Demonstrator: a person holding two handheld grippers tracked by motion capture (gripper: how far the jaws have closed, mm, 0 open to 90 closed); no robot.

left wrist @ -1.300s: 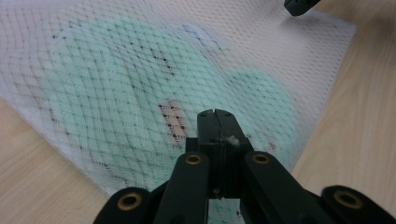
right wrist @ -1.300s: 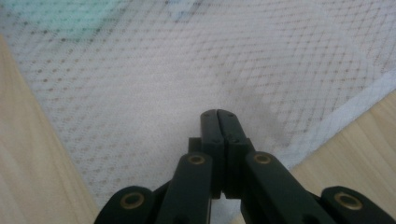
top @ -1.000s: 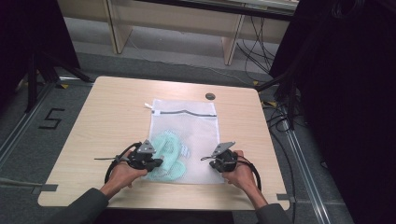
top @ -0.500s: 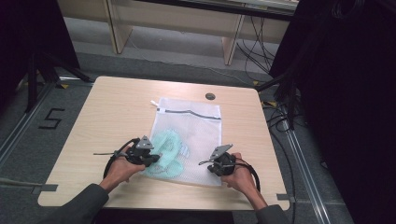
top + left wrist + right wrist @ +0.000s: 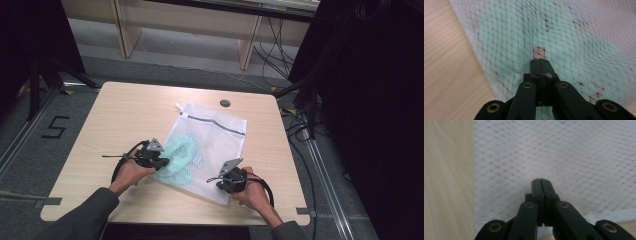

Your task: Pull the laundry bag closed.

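A white mesh laundry bag [image 5: 215, 145] lies askew on the wooden table [image 5: 125, 115], with a dark zipper line along its far end. A mint-green garment [image 5: 180, 152] shows through the mesh at its left side. My left gripper [image 5: 167, 161] is shut, its tips resting on the mesh over the green cloth [image 5: 564, 32]. My left gripper [image 5: 540, 60] shows no fold between its jaws. My right gripper [image 5: 211, 179] is shut at the bag's near right corner. My right gripper [image 5: 540, 180] lies on plain white mesh [image 5: 579, 157]. A hand holds each gripper.
A small dark round disc [image 5: 225, 103] sits in the table near its far edge. Bare wood lies left of the bag [image 5: 446, 170]. On the floor are a taped figure five [image 5: 55, 127] at the left and cables [image 5: 295, 125] at the right.
The bag has turned and slid, its near end now farther right and closer to the front edge. My left gripper has shifted a little across the table; the right one has hardly moved.
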